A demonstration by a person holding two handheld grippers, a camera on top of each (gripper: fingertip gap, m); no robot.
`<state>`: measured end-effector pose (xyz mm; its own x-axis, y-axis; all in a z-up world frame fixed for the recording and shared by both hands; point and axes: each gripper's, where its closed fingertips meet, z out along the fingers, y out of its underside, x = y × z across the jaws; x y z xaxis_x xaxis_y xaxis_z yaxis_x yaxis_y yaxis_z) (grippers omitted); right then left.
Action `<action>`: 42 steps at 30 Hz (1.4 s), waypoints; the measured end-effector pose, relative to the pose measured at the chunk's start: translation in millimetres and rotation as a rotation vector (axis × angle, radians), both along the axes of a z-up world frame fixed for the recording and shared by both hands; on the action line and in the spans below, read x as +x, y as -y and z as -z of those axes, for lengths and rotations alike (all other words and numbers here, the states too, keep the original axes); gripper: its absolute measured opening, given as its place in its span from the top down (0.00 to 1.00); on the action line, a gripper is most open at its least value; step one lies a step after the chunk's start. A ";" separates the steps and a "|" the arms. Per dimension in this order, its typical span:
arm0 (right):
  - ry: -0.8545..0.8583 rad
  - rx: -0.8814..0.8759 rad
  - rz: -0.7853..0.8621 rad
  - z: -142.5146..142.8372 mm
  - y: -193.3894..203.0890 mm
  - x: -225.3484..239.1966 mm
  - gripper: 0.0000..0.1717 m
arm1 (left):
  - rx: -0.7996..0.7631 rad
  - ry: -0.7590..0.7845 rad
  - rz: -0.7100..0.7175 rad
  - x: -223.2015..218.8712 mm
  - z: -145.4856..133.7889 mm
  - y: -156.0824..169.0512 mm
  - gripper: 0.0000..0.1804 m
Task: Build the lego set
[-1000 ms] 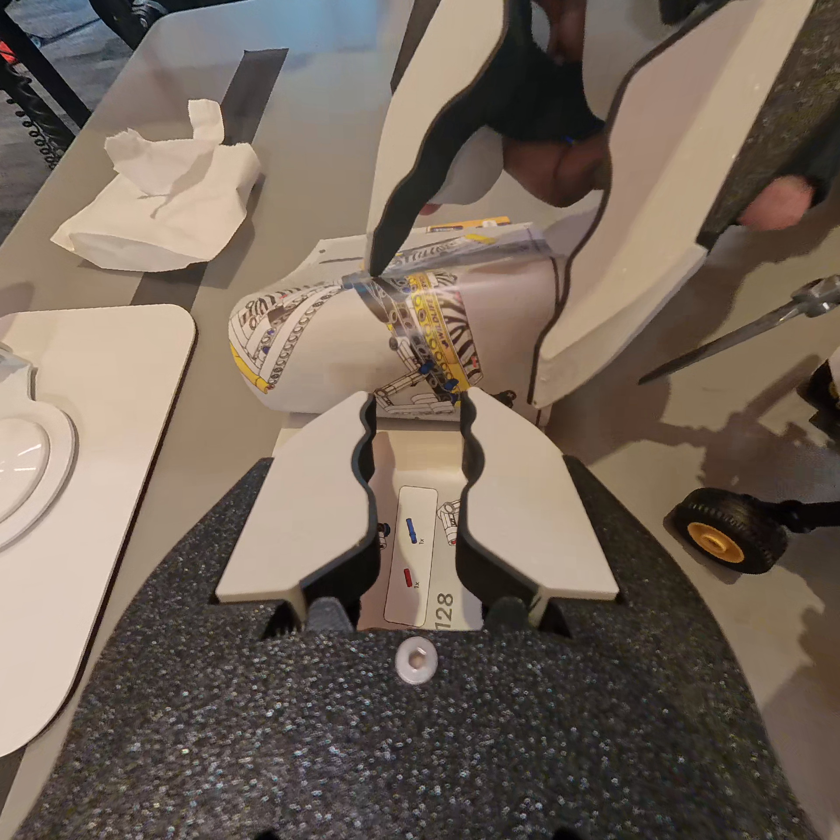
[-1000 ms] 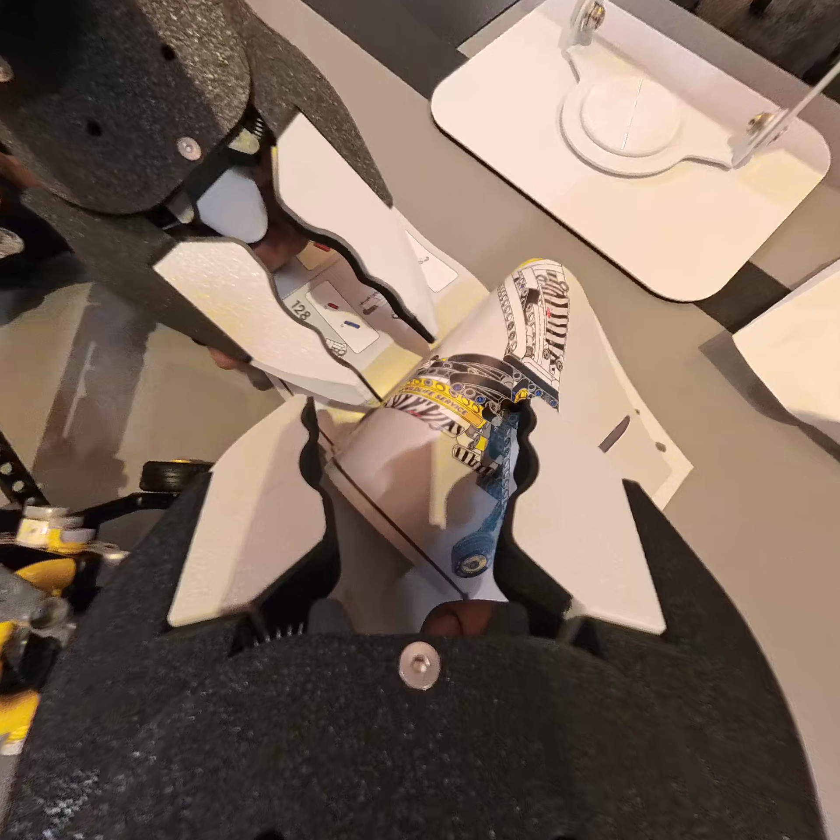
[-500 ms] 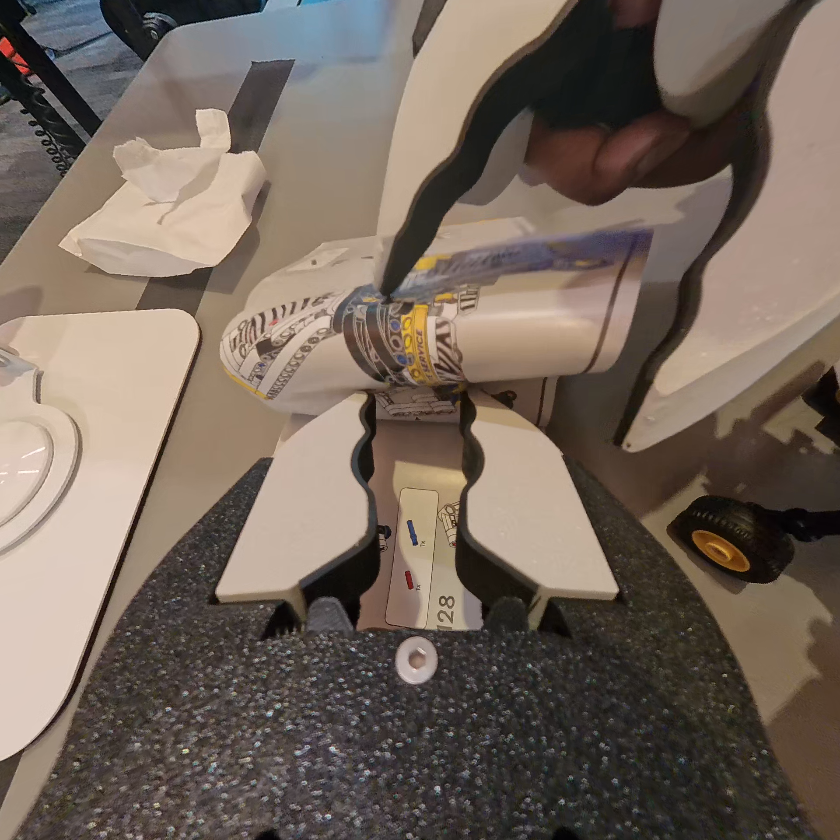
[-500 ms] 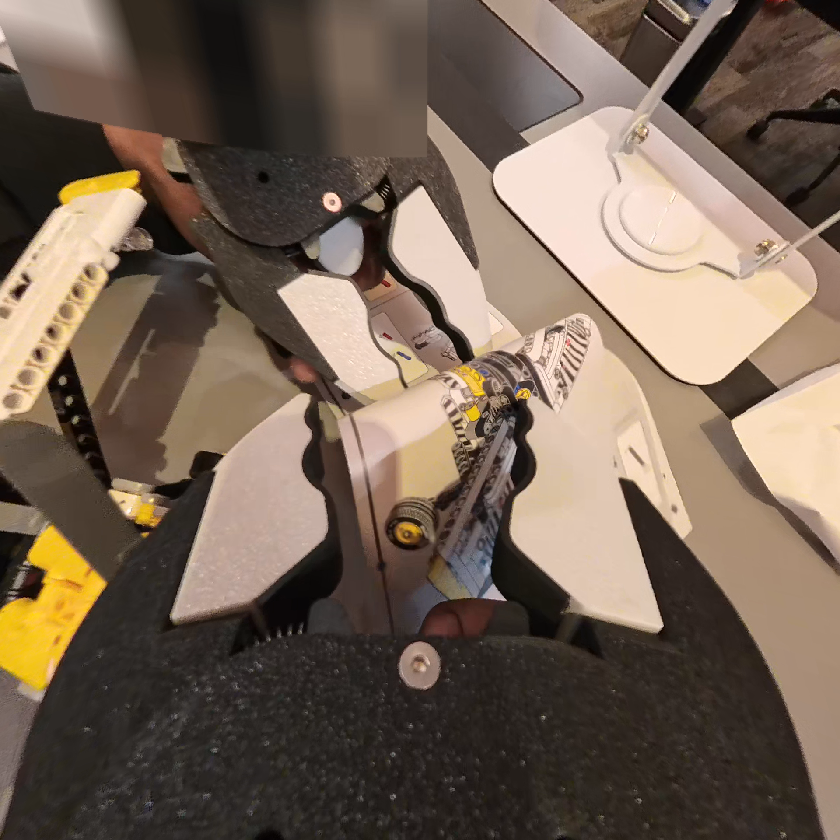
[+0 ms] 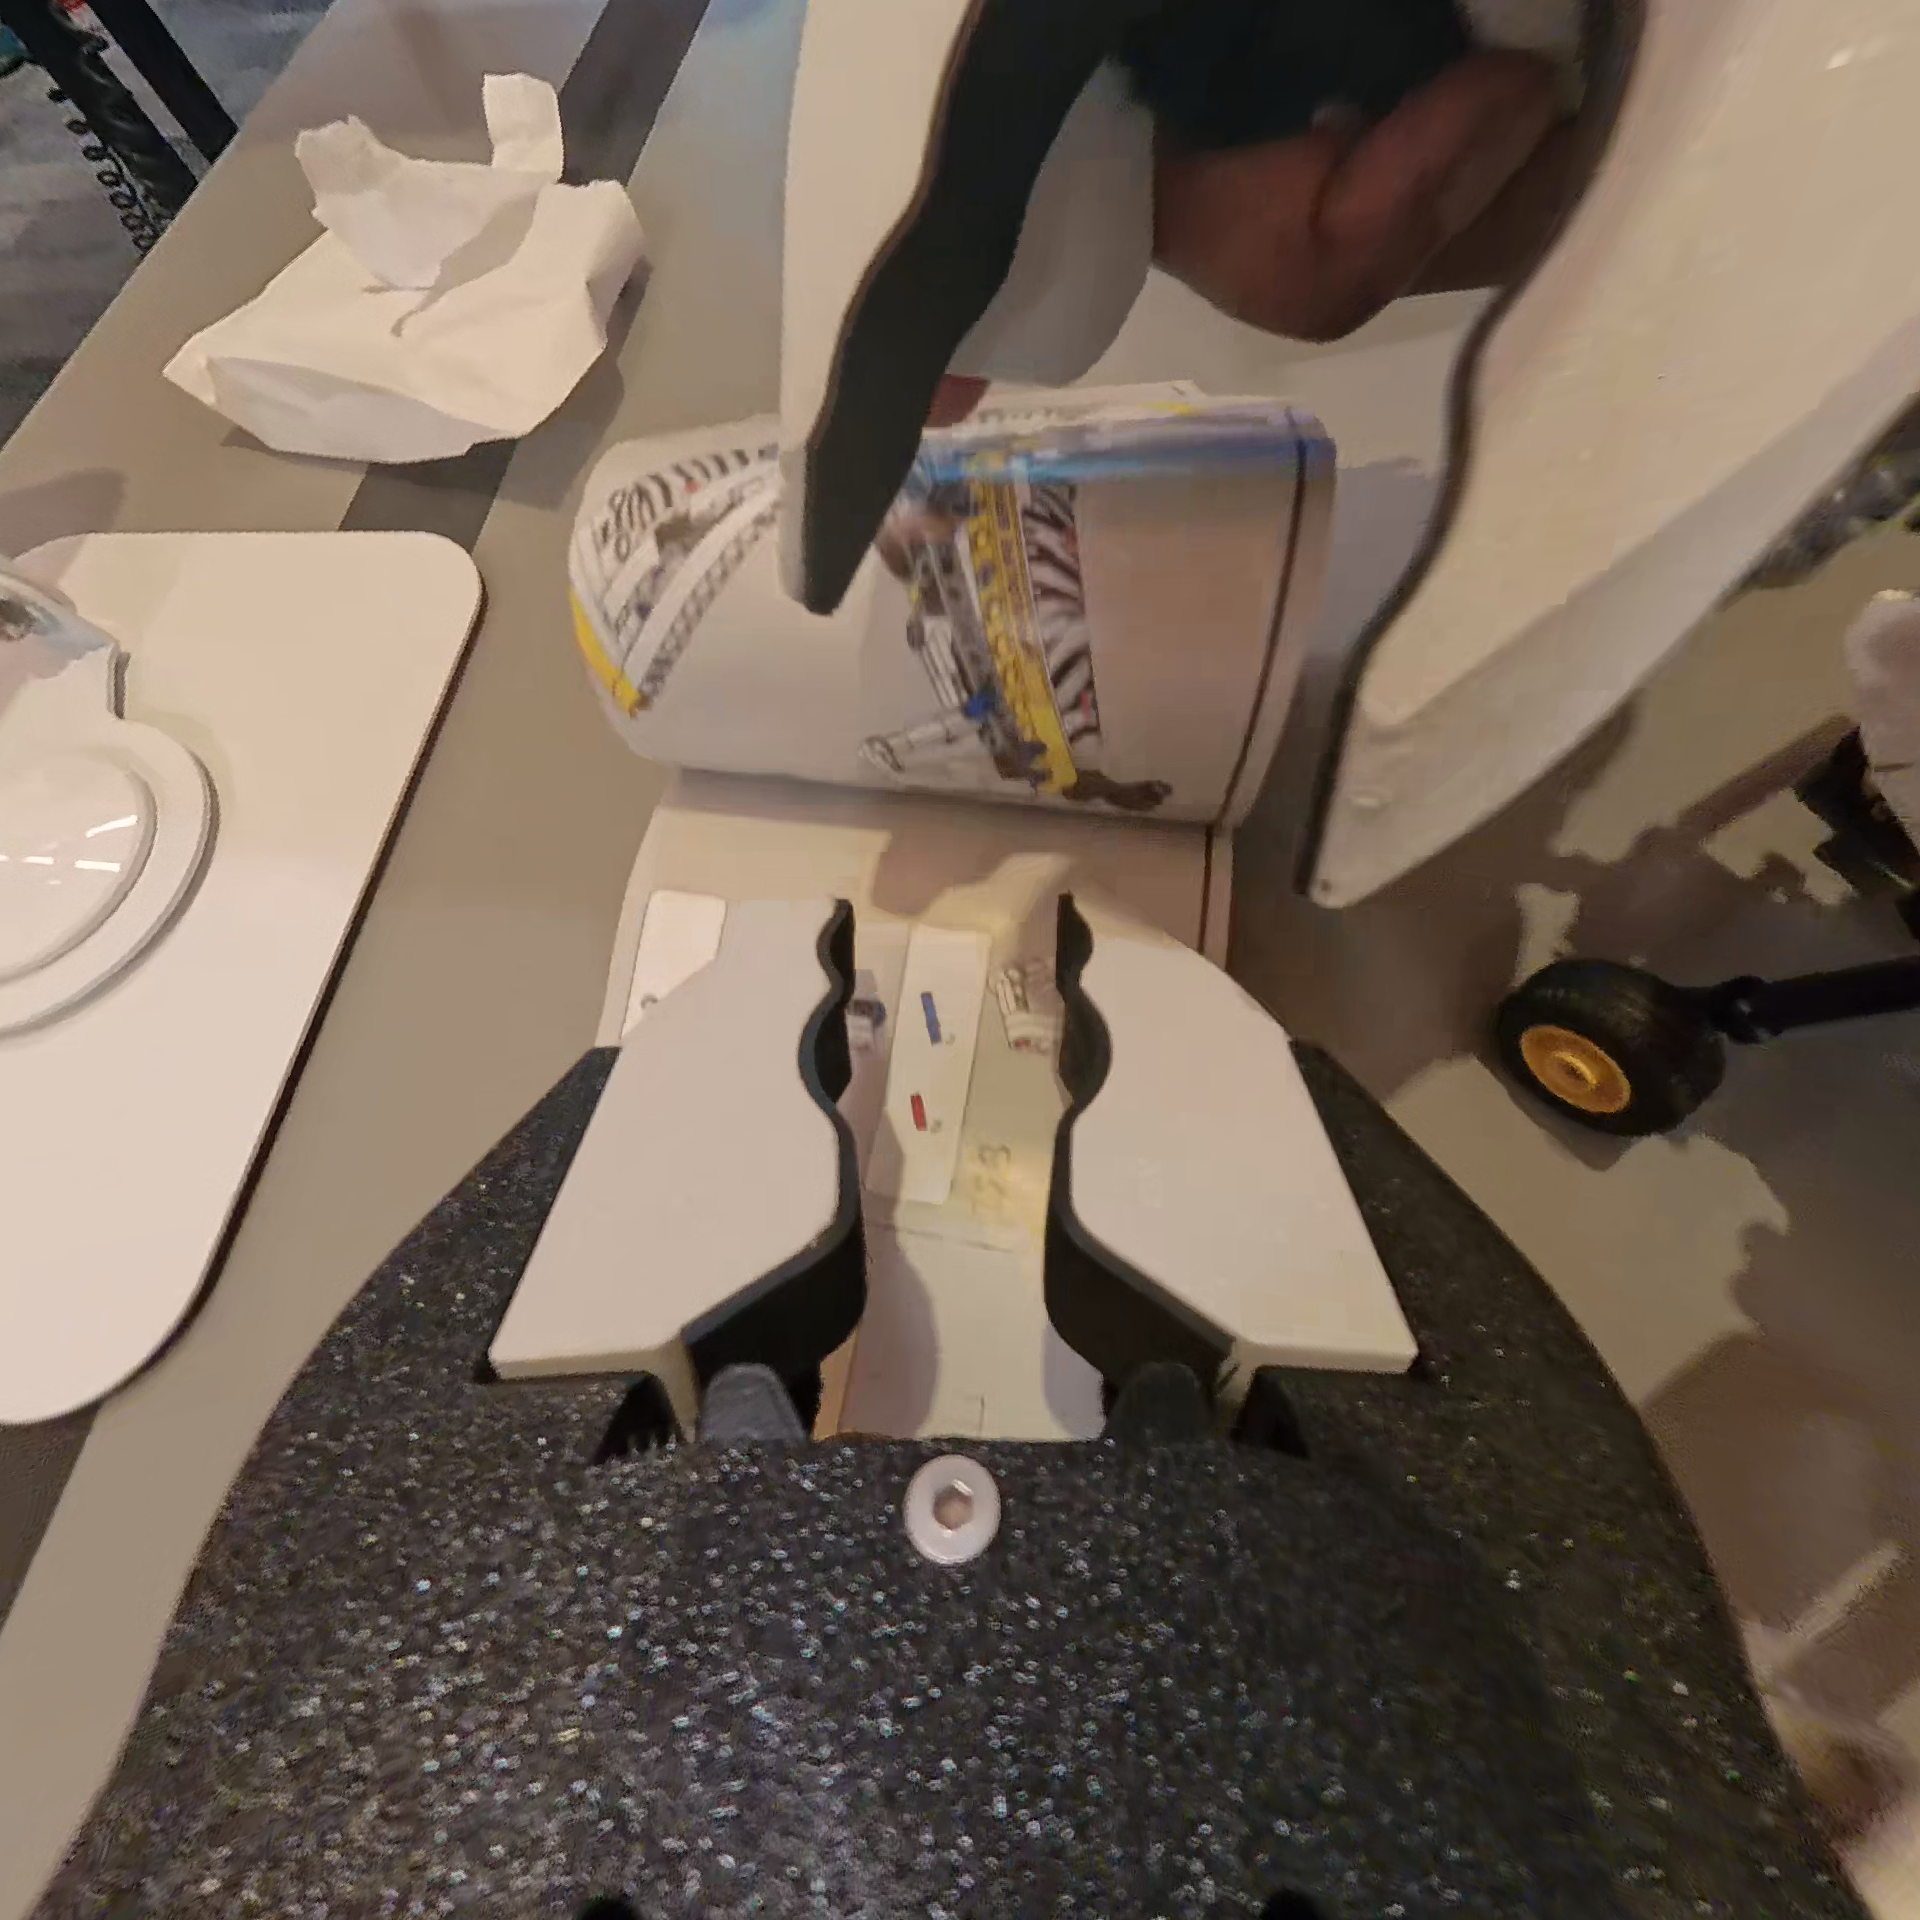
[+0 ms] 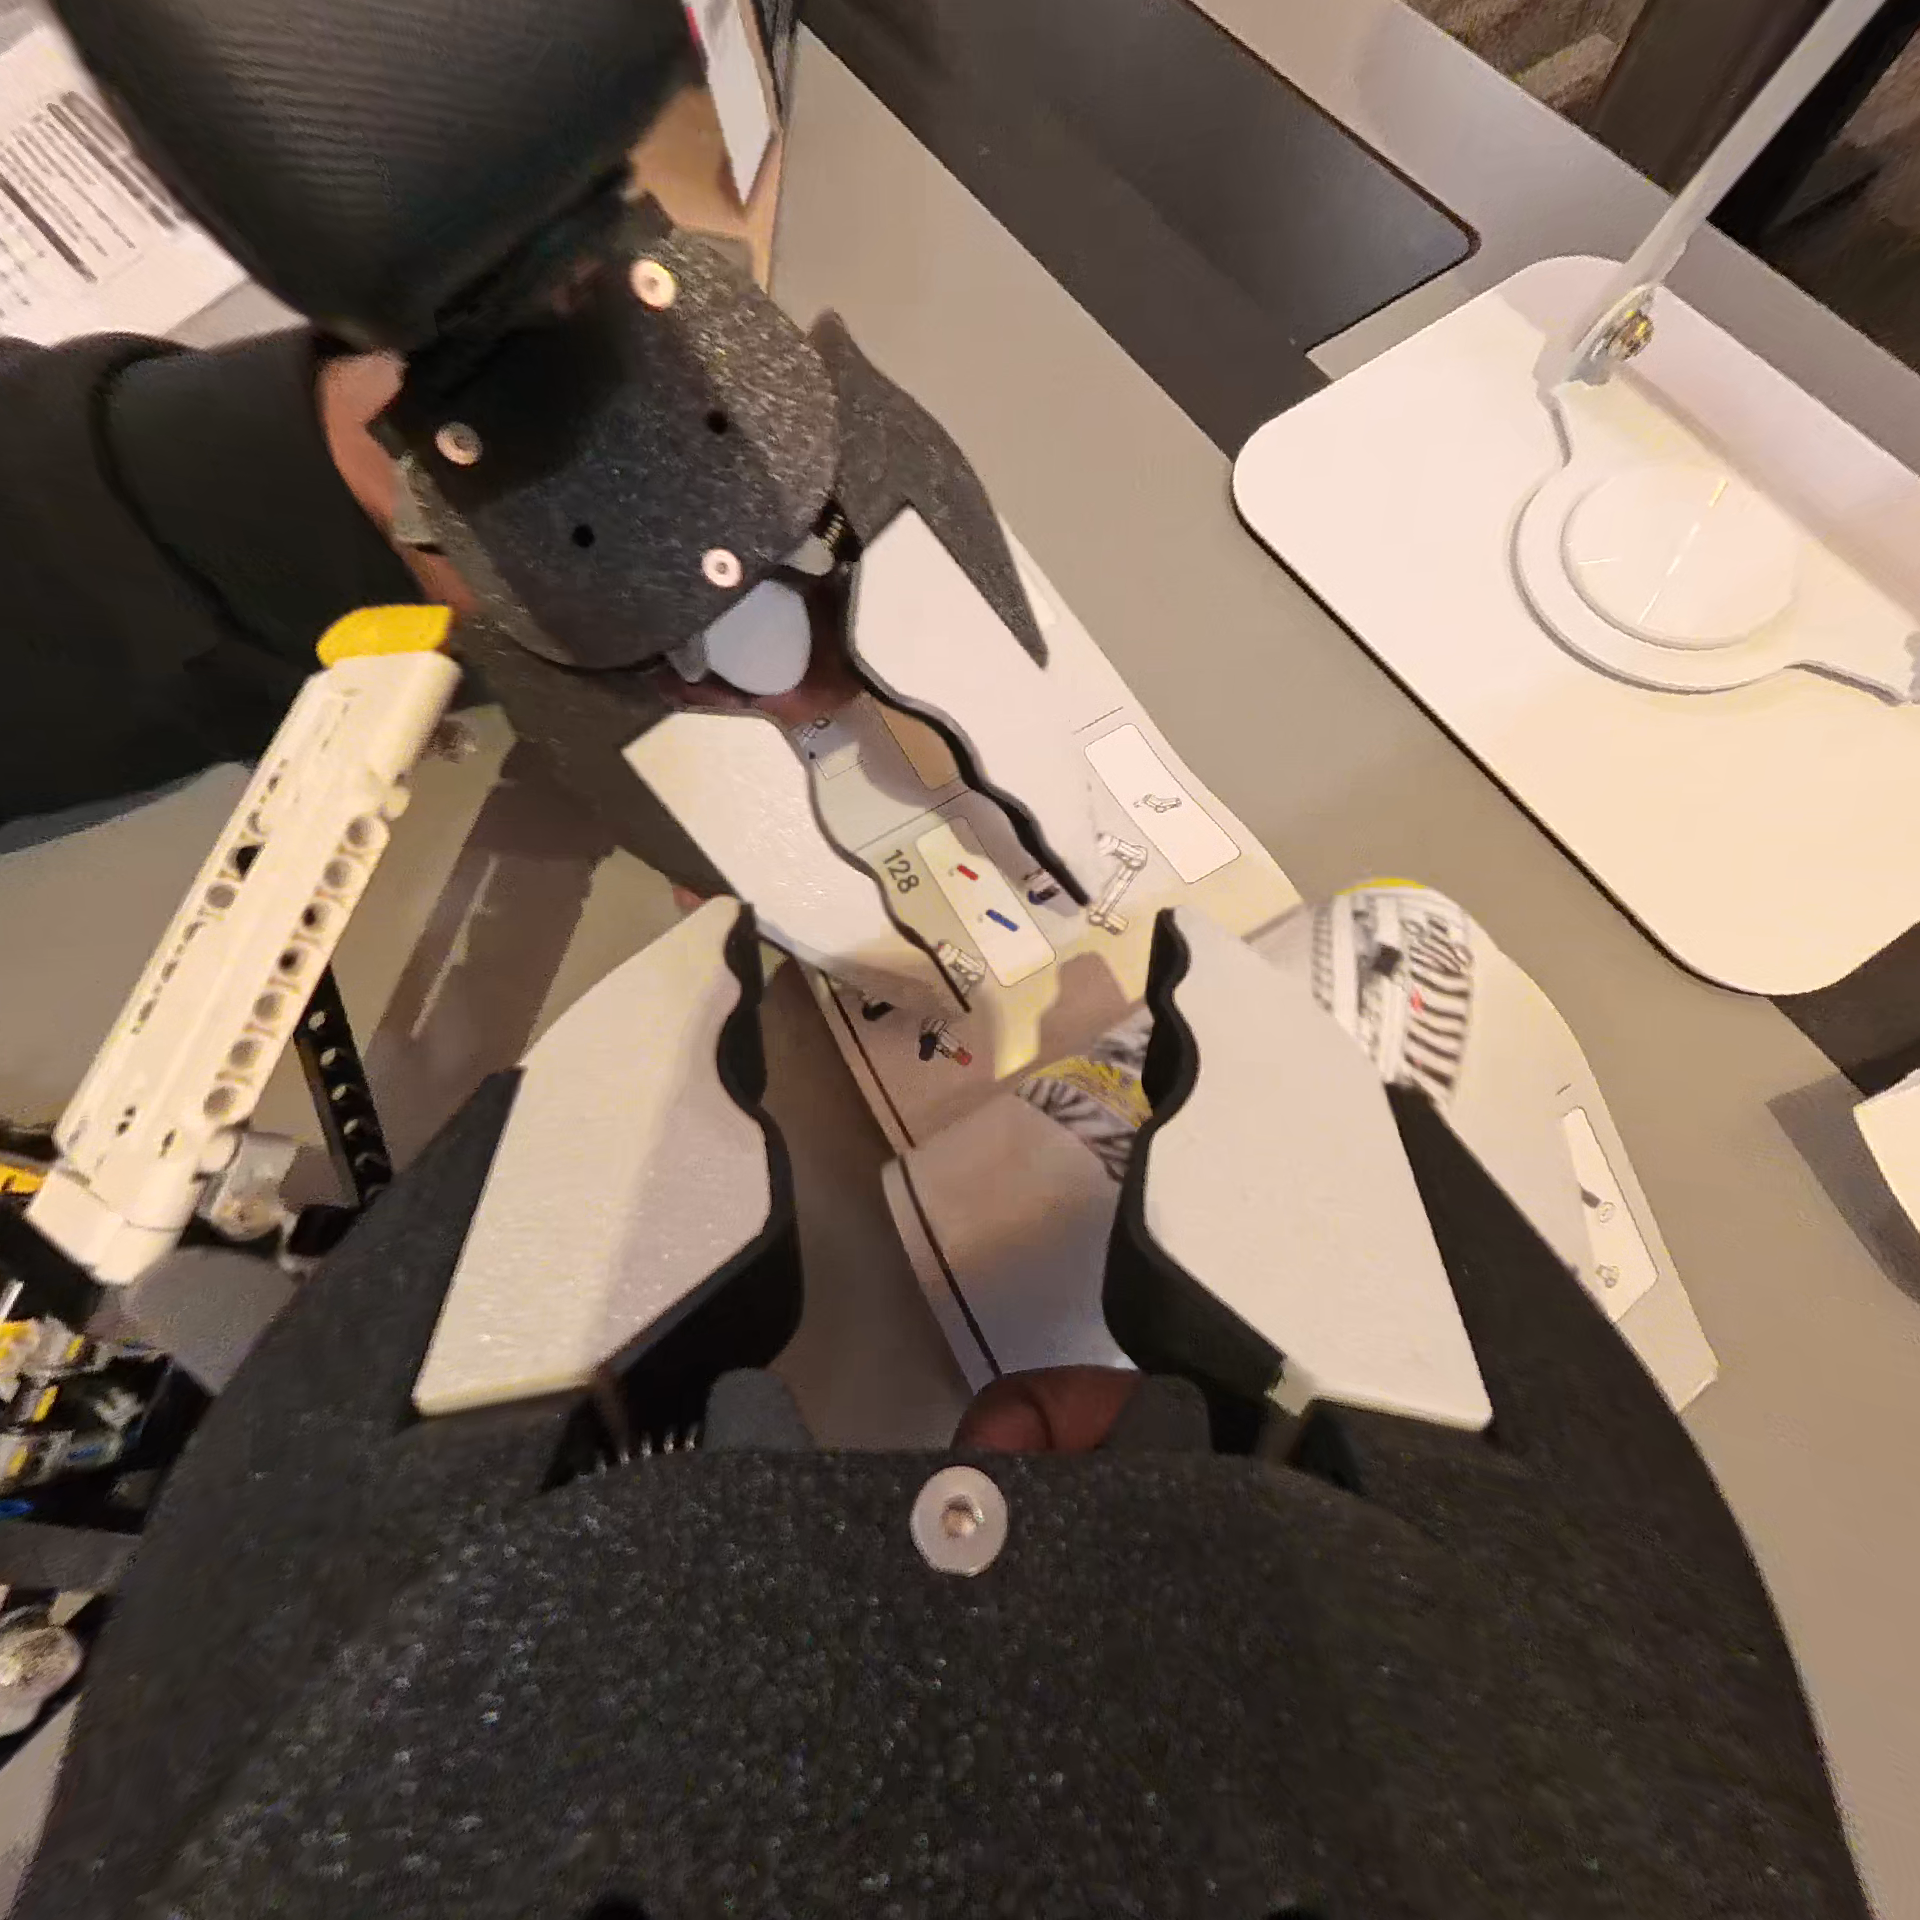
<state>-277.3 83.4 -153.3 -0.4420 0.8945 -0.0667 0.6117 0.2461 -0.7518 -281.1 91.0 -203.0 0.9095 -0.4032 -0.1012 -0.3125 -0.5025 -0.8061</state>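
Observation:
An open instruction booklet (image 5: 935, 862) lies on the grey table. One printed page (image 5: 1143, 623) is curled up into a loose roll. My left gripper (image 5: 956, 914) is open, and its fingertips rest on the flat page with nothing between the pads. It also shows in the right wrist view (image 6: 1023, 951), bearing down on the booklet (image 6: 1143, 810). My right gripper (image 6: 954, 920) is open wide. The curled page (image 6: 1039, 1226) lies between its fingers, against the right one only. In the left wrist view the right gripper (image 5: 1070, 743) straddles the roll, with one fingertip (image 5: 821, 582) on it.
A crumpled white tissue (image 5: 436, 301) lies at the far left. A white base plate with a round disc (image 5: 208, 831) sits left of the booklet and also shows in the right wrist view (image 6: 1558, 675). A black wheel with a yellow hub (image 5: 1590, 1049) and a white holed-beam model (image 6: 239, 935) stand to the right. Tip to tip, the grippers are about 5 centimeters apart.
The right gripper has risen and pulled back, and its jaws have narrowed a little while staying open. The curled page has rolled further over and stands taller. The left gripper stays on the flat page.

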 end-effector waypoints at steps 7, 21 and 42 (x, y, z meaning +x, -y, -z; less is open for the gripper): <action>-0.079 0.014 0.143 -25.8 -40.1 12.2 0.58 | 0.010 -0.017 -0.007 2.7 -7.7 5.5 0.79; 0.036 -0.084 0.304 -3.0 -86.6 27.7 0.59 | 0.015 0.003 0.026 10.9 -1.2 -0.7 0.79; 0.092 -0.056 0.111 15.2 -26.2 24.3 0.59 | 0.003 0.040 0.070 19.6 0.1 1.4 0.78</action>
